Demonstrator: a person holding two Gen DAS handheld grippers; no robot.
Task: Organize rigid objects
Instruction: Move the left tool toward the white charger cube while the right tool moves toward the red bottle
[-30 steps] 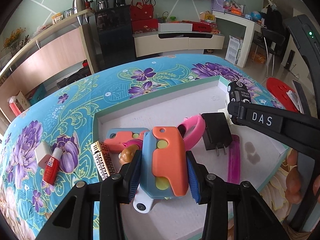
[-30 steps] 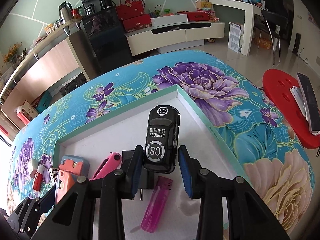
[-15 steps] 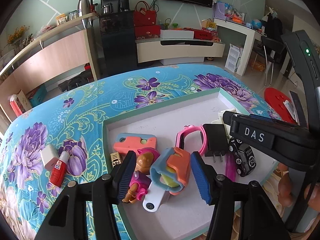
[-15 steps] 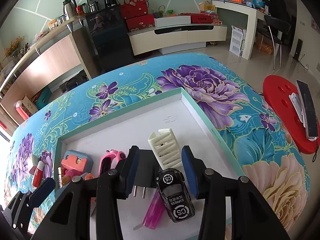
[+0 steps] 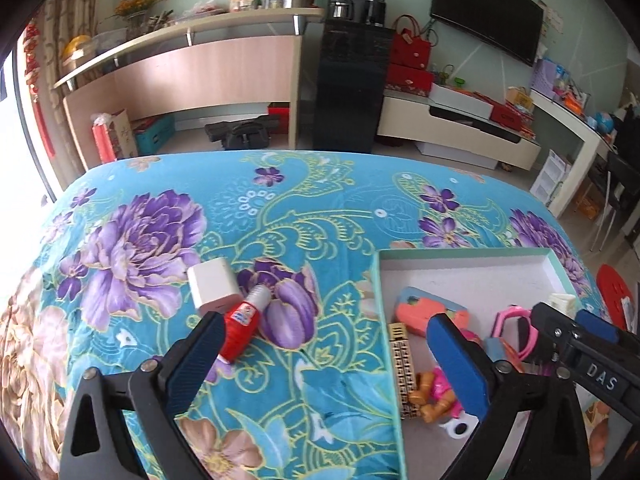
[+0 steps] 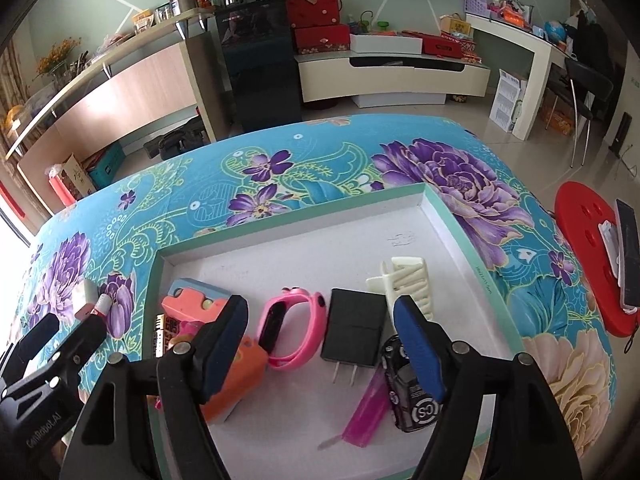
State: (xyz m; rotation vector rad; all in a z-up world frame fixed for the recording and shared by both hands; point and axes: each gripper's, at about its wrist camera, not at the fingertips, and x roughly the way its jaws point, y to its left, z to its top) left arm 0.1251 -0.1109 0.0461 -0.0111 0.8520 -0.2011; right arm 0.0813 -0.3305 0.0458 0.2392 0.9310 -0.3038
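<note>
Floral turquoise cloth (image 5: 320, 208) covers the worktop. Left wrist view: left tongs (image 5: 320, 350) empty, jaws opening wide. The red glue bottle (image 5: 244, 320) touches the left pad; the white adapter (image 5: 210, 286) lies just beyond it. Both remain outside the tray (image 5: 378, 280). Judged next step: centre over the bottle and close across its body, since the adapter crowds it. Right wrist view: right tongs (image 6: 320, 344) empty, jaws opening above the tray. Between them lie the pink watch (image 6: 292, 328) and black charger (image 6: 354, 328); toy car (image 6: 408, 396), pink lighter (image 6: 366, 412) and white clip (image 6: 408, 280) sit by the right pad.
</note>
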